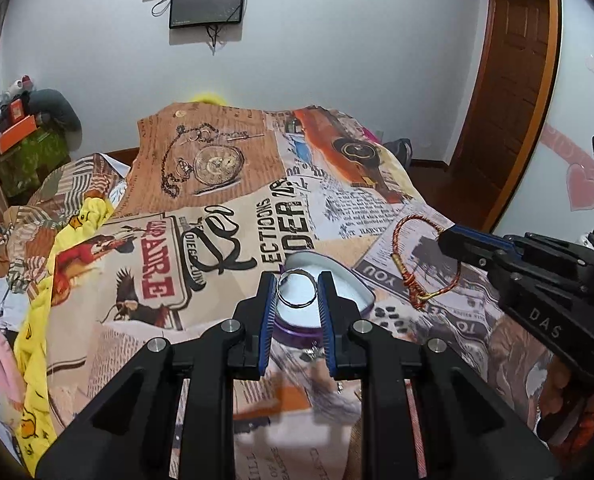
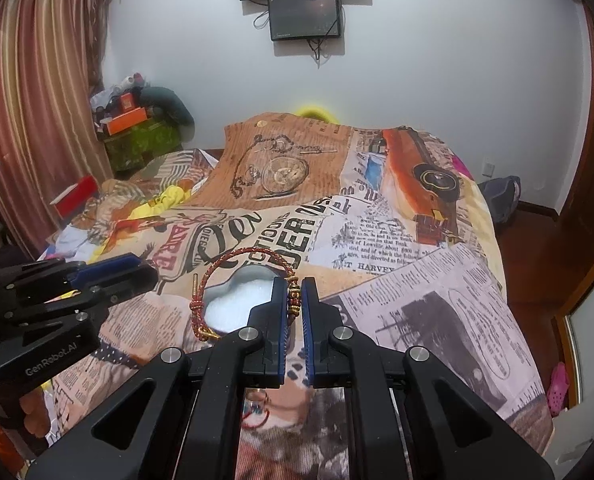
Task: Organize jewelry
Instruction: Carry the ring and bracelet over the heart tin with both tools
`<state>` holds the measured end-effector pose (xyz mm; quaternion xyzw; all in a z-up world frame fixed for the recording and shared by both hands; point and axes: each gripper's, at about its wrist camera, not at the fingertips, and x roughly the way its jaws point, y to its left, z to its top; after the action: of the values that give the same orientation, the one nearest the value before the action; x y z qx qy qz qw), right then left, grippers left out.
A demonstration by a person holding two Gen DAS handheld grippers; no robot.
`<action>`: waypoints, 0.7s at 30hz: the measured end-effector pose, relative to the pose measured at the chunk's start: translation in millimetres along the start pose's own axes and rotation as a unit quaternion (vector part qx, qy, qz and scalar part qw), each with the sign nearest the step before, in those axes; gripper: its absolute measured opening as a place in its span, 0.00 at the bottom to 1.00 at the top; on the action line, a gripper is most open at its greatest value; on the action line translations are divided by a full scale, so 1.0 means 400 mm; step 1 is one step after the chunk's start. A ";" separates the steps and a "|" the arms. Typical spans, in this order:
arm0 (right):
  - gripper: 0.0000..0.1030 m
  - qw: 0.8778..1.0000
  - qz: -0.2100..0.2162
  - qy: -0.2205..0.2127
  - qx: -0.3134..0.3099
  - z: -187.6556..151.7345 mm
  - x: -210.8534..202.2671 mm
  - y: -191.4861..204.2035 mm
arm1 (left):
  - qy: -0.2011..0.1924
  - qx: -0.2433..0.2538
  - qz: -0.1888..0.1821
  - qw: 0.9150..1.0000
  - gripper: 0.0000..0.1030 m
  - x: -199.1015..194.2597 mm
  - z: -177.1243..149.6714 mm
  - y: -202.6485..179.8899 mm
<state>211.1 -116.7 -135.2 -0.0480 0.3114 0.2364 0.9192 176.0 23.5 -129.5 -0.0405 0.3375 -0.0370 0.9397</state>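
Note:
A heart-shaped tin (image 1: 351,280) with a white inside and purple wall lies on the printed bedspread (image 1: 217,240). My left gripper (image 1: 297,290) is shut on a thin silver ring (image 1: 297,291) and holds it over the tin. My right gripper (image 2: 295,300) is shut on a red and gold braided cord bracelet (image 2: 233,264) by its knot, holding it above the tin (image 2: 237,300). In the left wrist view the right gripper (image 1: 443,236) comes in from the right with the bracelet (image 1: 413,248) hanging from it. The left gripper also shows at the left of the right wrist view (image 2: 137,268).
Yellow clothing (image 1: 37,320) and pink items lie at the bed's left side. A cluttered green stand (image 2: 141,140) is by the curtain. A wooden door (image 1: 509,92) is at the right. Screens (image 2: 303,16) hang on the far wall.

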 end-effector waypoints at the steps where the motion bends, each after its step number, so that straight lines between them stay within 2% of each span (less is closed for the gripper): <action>1: 0.06 1.000 0.002 0.002 0.000 0.003 0.013 0.000 | 0.000 0.000 0.001 1.000 0.20 0.005 0.003 0.002; 11: 0.06 0.999 0.016 0.039 -0.020 0.000 0.115 0.004 | 0.017 -0.009 -0.002 1.000 0.20 0.089 0.012 0.019; 21: 0.06 0.994 0.045 0.085 -0.047 0.000 0.205 0.011 | 0.051 -0.010 -0.023 0.998 0.20 0.177 0.000 0.019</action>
<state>266.0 -79.6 -183.9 -0.0972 0.3783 0.2870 0.8747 230.6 24.0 -175.0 -0.0559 0.3846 -0.0577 0.9196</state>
